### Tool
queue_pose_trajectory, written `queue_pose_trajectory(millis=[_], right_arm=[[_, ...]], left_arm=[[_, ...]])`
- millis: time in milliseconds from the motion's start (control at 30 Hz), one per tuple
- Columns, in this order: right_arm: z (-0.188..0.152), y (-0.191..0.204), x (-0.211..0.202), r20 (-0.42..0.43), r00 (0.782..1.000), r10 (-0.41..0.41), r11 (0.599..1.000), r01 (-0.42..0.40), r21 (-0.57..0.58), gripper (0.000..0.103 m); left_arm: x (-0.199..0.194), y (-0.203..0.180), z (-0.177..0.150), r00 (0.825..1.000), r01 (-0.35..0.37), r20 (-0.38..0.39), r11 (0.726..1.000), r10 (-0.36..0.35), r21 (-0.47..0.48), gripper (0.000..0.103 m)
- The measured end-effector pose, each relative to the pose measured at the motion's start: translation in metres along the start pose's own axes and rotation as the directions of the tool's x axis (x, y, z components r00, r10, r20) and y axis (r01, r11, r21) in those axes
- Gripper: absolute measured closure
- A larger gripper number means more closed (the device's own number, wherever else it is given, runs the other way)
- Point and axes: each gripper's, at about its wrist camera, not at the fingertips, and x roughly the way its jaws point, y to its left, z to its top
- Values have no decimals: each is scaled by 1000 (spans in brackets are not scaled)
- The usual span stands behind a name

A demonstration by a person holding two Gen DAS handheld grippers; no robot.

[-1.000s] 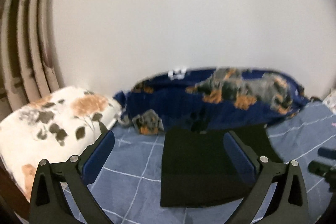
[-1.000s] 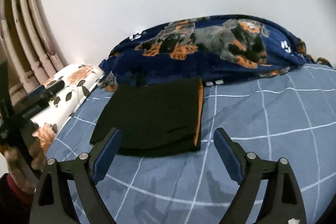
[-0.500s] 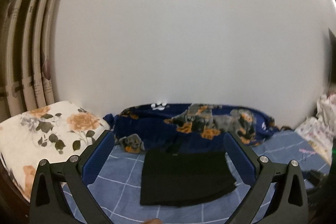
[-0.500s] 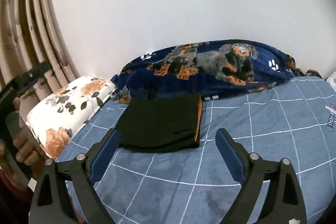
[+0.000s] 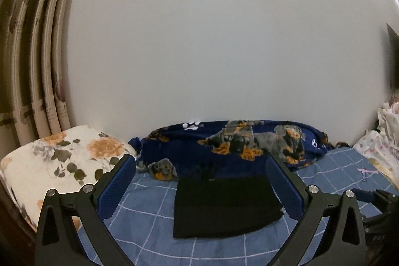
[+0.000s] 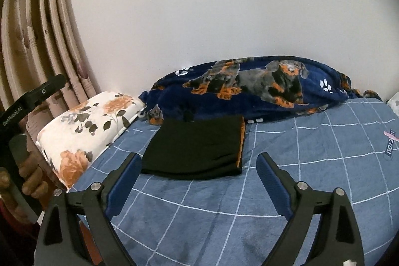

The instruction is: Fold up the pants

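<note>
My left gripper point(image 5: 200, 163) is level, jaws spread wide, nothing between the blue pads point(image 5: 117, 187). My right gripper point(image 6: 198, 162) is likewise spread wide and empty, pitched slightly downward. In the right wrist view, my left hand point(image 6: 30, 178) wraps the left gripper's handle, fingers curled.

Both grippers now sit farther back from the folded pants point(image 5: 224, 207) than a second ago; the left gripper point(image 5: 199, 188) has also risen.

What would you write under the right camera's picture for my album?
Black pants lie folded flat on the blue checked bed; the open right gripper holds nothing.
</note>
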Motion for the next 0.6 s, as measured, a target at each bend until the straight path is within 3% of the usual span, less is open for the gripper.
queue_pose_trajectory(millis=[267,467,600], right_arm=[[-5,5,-4,-9,1000,10,1000,-10,-10,9],[-9,6,-1,-25,999,21,1000,-21,-1,8],[-11,7,1,-29,999,22,1000,-22,-7,8]], left_arm=[[8,1,-14,998,27,-58,999,-28,-22,0],[14,1,-28,997,-26,-75,999,24,-30,0],[16,1,-32,996,-19,-93,999,16,-31,0]])
